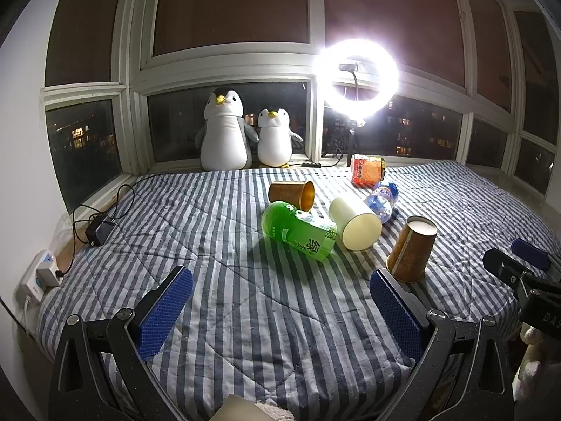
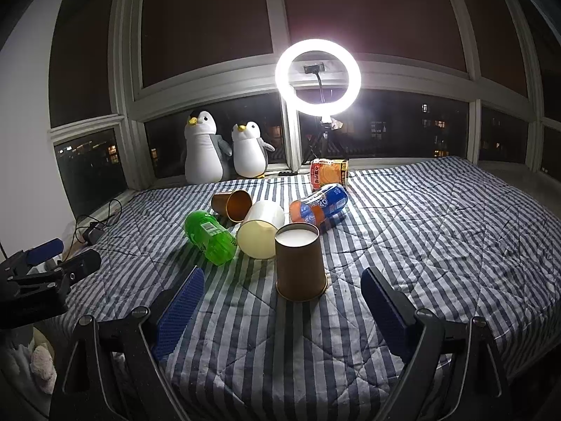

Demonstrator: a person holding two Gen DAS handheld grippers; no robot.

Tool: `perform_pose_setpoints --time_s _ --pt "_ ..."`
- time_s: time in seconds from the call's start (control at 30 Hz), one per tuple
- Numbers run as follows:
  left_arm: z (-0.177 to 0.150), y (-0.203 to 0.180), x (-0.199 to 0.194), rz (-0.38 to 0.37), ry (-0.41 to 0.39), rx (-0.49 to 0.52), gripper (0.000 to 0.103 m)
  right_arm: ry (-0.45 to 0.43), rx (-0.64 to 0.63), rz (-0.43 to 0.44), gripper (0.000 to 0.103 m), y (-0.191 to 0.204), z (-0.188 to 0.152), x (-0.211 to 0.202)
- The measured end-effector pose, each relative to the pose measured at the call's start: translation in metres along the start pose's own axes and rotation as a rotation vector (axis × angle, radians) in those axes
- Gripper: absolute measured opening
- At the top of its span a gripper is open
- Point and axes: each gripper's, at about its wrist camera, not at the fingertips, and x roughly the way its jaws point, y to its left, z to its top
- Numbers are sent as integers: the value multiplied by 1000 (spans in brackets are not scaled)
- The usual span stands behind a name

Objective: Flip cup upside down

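A brown paper cup (image 2: 300,262) stands upside down on the striped bedcover, its white base up; it also shows in the left wrist view (image 1: 412,249). My right gripper (image 2: 282,289) is open, its blue pads a little short of the cup on either side, not touching it. My left gripper (image 1: 280,287) is open and empty over bare cover, left of the cup. A second brown cup (image 1: 292,194) (image 2: 232,203) and a cream cup (image 1: 355,222) (image 2: 261,233) lie on their sides behind.
A green bottle (image 1: 298,229) (image 2: 210,236), a blue-and-orange bottle (image 2: 319,205) and an orange carton (image 2: 329,172) lie on the bed. Two plush penguins (image 1: 224,133) and a ring light (image 1: 356,79) stand at the window. A power strip (image 1: 38,277) and cables lie at left.
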Motion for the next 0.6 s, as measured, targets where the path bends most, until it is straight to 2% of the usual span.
perform_pose_setpoints --time_s 0.6 --pt "-1 1 4 -1 4 2 103 14 7 0 89 0 -1 6"
